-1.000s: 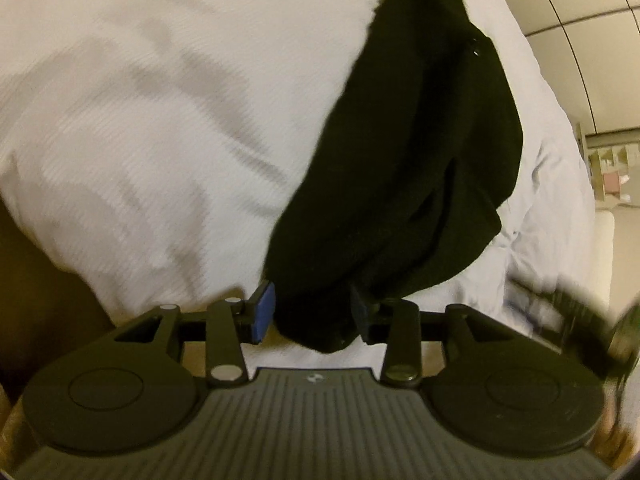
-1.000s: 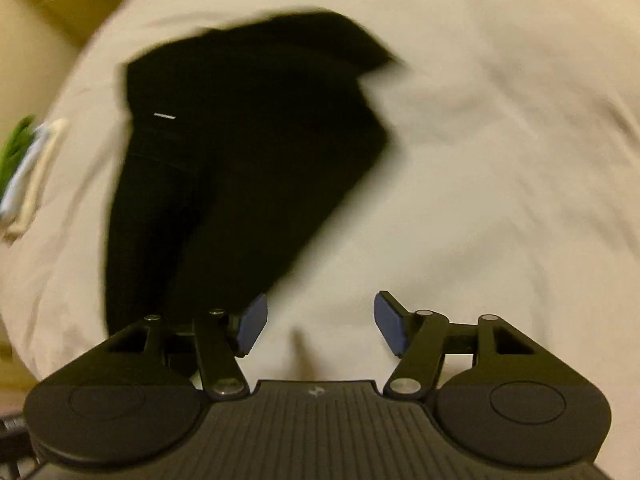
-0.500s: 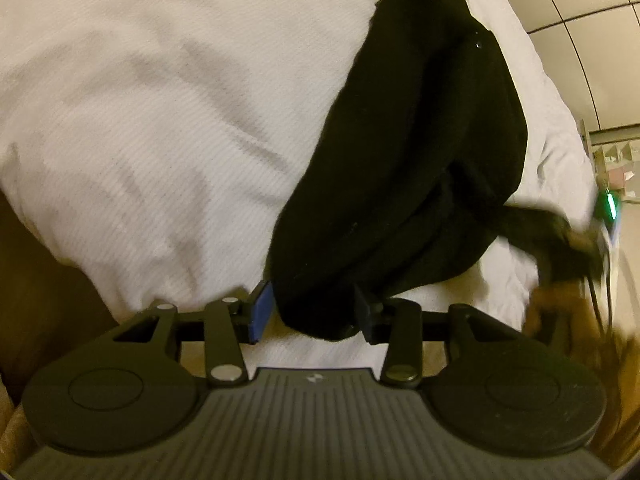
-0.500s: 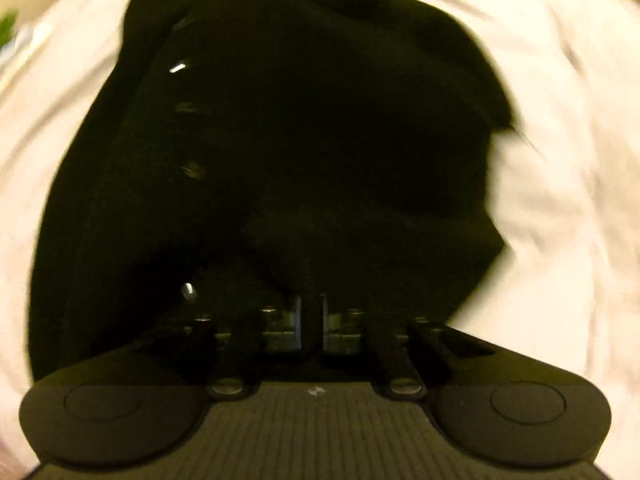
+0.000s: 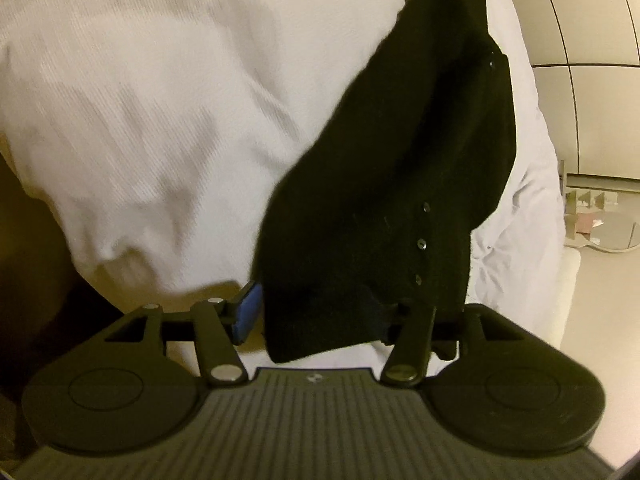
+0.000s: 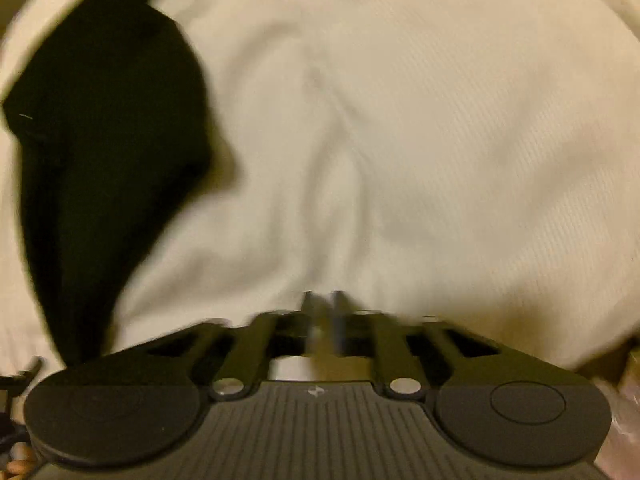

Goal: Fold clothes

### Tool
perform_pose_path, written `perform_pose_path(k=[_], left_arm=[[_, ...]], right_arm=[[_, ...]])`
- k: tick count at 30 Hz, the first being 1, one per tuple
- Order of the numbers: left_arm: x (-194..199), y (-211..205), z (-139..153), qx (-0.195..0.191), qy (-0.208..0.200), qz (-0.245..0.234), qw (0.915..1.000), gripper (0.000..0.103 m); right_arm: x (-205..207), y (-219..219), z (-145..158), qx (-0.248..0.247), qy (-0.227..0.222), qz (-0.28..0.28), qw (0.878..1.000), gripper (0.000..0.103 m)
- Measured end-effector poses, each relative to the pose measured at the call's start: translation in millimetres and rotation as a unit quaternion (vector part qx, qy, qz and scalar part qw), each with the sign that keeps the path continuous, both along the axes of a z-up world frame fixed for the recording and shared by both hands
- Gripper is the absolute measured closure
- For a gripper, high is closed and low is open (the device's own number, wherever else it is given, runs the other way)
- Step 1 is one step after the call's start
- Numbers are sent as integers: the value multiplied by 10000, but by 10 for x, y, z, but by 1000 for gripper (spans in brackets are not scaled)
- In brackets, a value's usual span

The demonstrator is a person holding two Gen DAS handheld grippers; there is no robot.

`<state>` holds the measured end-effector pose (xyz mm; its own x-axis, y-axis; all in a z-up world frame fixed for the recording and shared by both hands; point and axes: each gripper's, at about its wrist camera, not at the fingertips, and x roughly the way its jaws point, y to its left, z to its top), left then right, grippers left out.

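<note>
A black garment with small buttons (image 5: 404,168) lies on a white bed cover (image 5: 160,92), folded into a long strip. My left gripper (image 5: 316,312) is at its near end. The jaws stand apart, with the cloth's bottom edge hanging between them and draped over the right finger, which is hidden. The blue left pad (image 5: 247,312) is bare and clear of the cloth. In the right wrist view the garment (image 6: 100,152) lies at the left. My right gripper (image 6: 322,320) is shut and empty over the bare white cover (image 6: 420,140), apart from the garment. That view is blurred.
The bed's near edge drops into dark floor at the left (image 5: 36,264). A pale tiled wall (image 5: 580,40) and a small round table (image 5: 612,236) stand beyond the bed at the right.
My right gripper was open, then closed over the black garment, and has now swung right, off the cloth. The garment's right part now lies folded over with its buttons showing. The left gripper has stayed.
</note>
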<state>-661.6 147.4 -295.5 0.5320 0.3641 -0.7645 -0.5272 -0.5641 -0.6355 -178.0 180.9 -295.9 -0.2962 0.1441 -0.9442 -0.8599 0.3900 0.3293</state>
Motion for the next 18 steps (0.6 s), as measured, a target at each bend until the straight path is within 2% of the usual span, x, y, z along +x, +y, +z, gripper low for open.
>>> perform_pose_path(k=[2,5,8,12,13,14,15,16,17,18], left_arm=[[69,-30,-60,-13,-41,-18,10000,46],[146,-101,-180,-40,-126,10,9999,46],[163,-109,-301,59,-261,248,9993,46],[147,-61,-494,185,-593,764,9951,46],[162,-41,-506,224,-578,757,9952,51],[180,-19,-510,272,-545,727,9955,68],[204,-5,-482,305,-409,610,9968,75],[212,-14,-426,357,-379,561,9971,89],[217,-27,-365,412,-372,529,9971,92],[222,-40,-305,467,-365,496,9970,93]], right_arm=[[63,98,88,498,343,-143,9981,33],[73,304,60,919,845,-519,9908,32],[110,494,-131,866,1036,-540,9894,29],[14,608,-158,746,1351,-235,9877,30],[-10,636,-165,716,1430,-158,9870,33],[-34,665,-172,686,1508,-82,9862,43],[-58,693,-178,655,1586,-5,9852,52],[-82,722,-185,625,1664,71,9841,60],[-106,750,-192,594,1742,147,9828,83],[-130,779,-199,563,1819,224,9814,87]])
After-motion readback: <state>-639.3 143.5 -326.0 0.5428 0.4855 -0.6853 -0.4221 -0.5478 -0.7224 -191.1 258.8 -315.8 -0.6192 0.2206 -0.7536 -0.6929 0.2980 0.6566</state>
